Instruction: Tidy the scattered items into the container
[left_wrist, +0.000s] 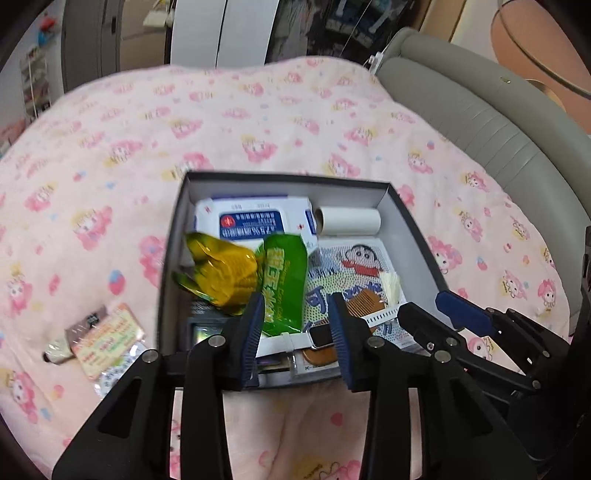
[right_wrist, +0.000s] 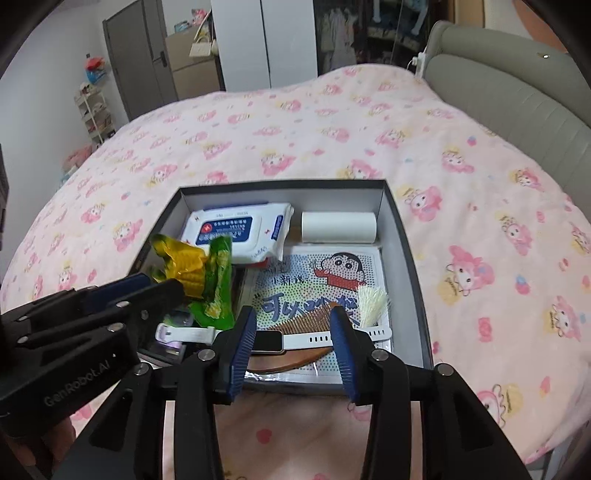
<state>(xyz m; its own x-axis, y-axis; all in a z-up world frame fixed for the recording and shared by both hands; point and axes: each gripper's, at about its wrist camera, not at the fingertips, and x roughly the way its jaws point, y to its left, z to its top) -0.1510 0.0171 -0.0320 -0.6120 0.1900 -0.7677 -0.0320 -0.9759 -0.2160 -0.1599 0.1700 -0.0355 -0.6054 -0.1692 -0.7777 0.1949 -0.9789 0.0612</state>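
Both claws agape, empty, above box; pink quilt, grey headboard.

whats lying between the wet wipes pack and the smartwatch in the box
In the right wrist view, the green and yellow corn snack packet and the cartoon sheet lie between the wet wipes pack and the smartwatch, with a wooden comb beside the watch.

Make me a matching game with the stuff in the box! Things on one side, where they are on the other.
Things:
1. wet wipes pack
2. paper roll
3. smartwatch
4. corn snack packet

Places:
A. far right corner of the box
B. near end, lying on the wooden comb
C. far left corner
D. left side, leaning on the wipes

Pairs: 1-C, 2-A, 3-B, 4-D
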